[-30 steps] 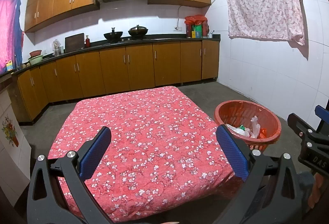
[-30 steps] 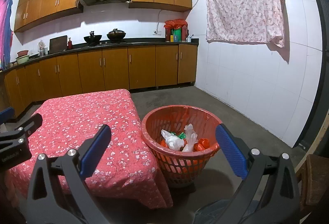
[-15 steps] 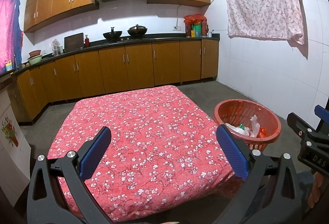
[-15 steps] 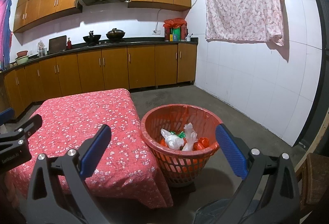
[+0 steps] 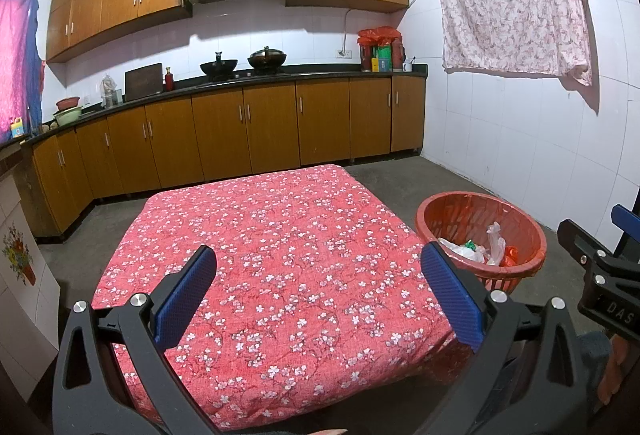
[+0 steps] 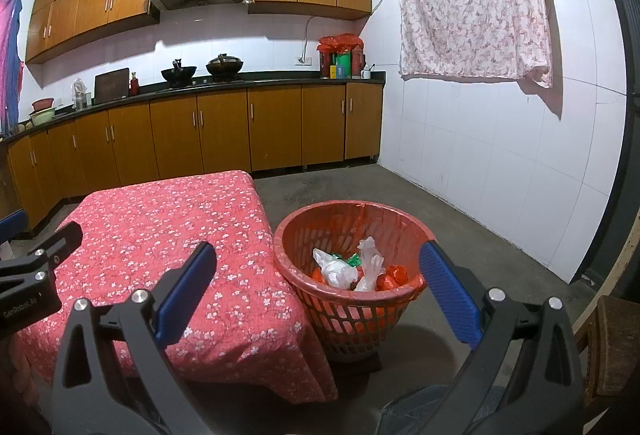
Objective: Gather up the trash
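Both my claws, left gripper [image 5: 318,295] and right gripper [image 6: 318,293], were spread, empty. Trash [image 6: 360,269] sat in basket [image 6: 352,309]; tablecloth [image 5: 280,247] showed none, so scan before reaching.

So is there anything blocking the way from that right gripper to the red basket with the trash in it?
Nothing visible does. The right gripper is open and empty, and the red basket stands on the floor right ahead of it, beside the cloth-covered table, its top open with trash inside.
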Tool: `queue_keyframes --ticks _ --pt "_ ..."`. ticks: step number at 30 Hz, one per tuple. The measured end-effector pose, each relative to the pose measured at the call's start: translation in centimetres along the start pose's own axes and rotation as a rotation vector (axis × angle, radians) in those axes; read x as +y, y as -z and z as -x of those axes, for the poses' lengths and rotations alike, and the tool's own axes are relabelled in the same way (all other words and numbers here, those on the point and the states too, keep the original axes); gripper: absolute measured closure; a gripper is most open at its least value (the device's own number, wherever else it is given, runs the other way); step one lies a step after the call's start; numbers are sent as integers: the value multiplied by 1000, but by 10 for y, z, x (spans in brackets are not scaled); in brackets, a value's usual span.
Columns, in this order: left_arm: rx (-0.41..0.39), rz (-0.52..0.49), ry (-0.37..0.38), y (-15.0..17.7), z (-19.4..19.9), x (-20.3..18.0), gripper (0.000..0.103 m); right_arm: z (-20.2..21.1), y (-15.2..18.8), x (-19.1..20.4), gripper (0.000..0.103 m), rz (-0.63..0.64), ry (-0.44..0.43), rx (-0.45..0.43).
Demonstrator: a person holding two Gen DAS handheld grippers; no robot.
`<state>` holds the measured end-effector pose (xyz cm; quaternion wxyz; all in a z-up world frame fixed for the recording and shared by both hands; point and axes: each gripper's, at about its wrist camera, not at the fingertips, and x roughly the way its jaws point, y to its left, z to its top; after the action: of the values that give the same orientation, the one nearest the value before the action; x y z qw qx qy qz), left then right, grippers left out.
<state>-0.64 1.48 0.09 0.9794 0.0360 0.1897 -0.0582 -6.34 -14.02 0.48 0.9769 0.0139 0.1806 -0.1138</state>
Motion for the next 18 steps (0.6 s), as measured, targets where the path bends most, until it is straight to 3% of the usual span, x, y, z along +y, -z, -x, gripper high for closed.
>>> queue_keyframes --ticks 18 --pt "5 -3 3 3 0 0 2 1 0 0 4 -1 0 2"
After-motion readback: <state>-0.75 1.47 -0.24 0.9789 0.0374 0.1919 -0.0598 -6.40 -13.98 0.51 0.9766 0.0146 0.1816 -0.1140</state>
